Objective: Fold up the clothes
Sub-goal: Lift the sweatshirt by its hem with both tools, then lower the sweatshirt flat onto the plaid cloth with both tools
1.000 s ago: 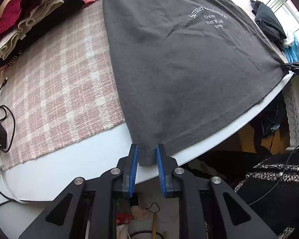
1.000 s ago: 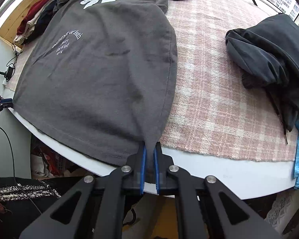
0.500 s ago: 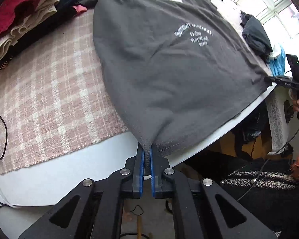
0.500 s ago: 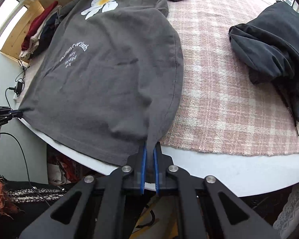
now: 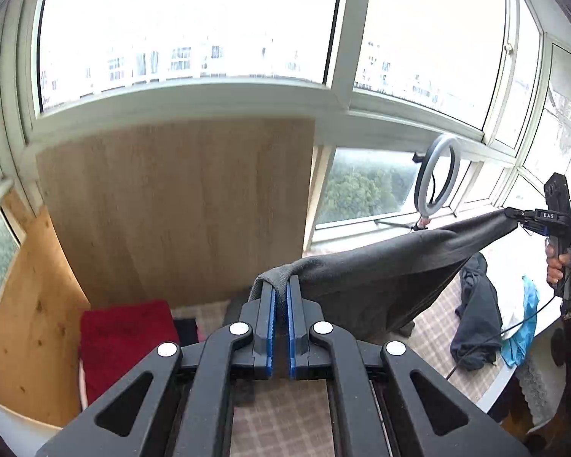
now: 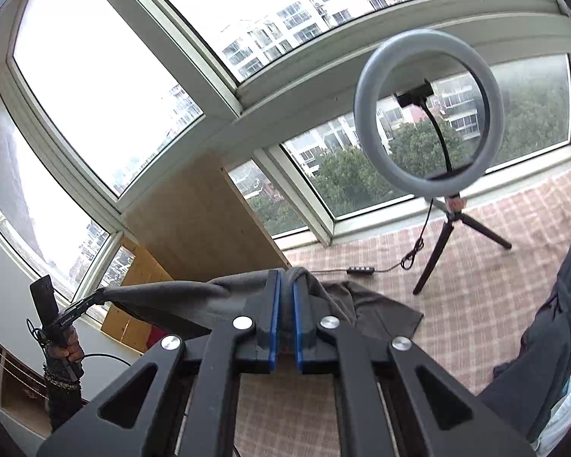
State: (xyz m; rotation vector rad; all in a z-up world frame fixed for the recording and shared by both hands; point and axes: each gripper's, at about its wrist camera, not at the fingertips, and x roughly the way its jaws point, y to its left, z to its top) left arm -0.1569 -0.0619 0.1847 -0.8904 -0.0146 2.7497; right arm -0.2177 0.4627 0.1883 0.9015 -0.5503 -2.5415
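Mid-fold, by the look of it — grey T-shirt [image 5: 399, 262] lifted above the plaid cloth [image 6: 495, 266], hem stretched between left gripper [image 5: 280, 293] and right gripper [image 6: 284, 285], both clamped tight on fabric. Probably next: carrying both corners evenly forward over the cloth — no slack.

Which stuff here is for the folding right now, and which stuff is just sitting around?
For the folding:
- grey T-shirt, lifted and stretched between both grippers
- left gripper, shut on its hem
- right gripper, shut on its hem

Just sitting around:
- ring light on its tripod
- dark clothes heap
- red folded cloth
- blue cloth
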